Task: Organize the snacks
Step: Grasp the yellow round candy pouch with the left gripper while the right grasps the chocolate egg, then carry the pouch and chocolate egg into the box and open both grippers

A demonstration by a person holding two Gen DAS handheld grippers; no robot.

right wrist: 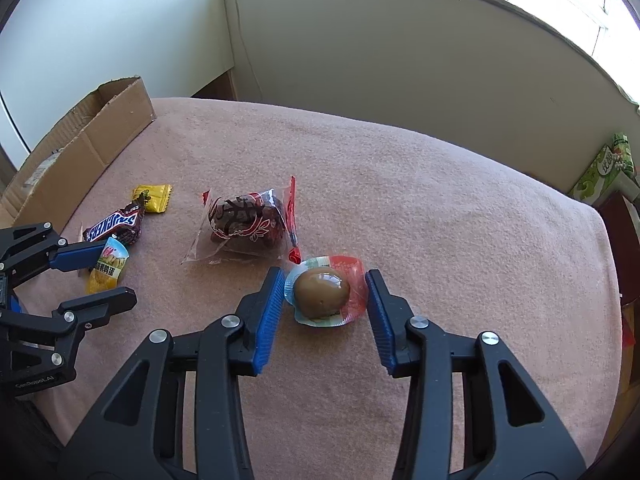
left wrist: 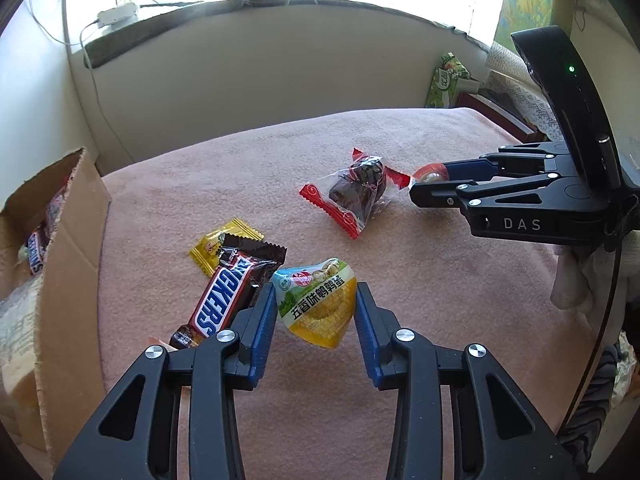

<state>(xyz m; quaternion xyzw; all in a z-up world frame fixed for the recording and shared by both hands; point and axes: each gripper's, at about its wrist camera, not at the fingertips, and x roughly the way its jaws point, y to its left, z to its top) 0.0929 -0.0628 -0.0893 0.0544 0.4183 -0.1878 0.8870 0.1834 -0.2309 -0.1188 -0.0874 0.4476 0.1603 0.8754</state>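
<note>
On the pink blanket covering the table, we are working among loose snacks. The Snickers bar is showing its name in white and blue letters, lying partly over a yellow sachet whose print is too small to read. Beside it, a quail-egg pack is reading "五香味鹌鹑蛋" on green and yellow. Farther off, a clear bag with red edges is holding something dark, with brush-style characters we cannot read. At the left edge, a cardboard box is holding another Snickers. The right tool's black body is bearing "DAS"; the left one's is bearing "GenRobot.AI".

Our left gripper is standing with its blue fingers narrowly parted, pinching the quail-egg pack between them, both pads meeting its sides. Our right gripper is straddling a sealed brown egg in a red-and-blue tray resting on the blanket; its fingers are close on each side and touching the tray's rim, just beside the clear bag.
</note>
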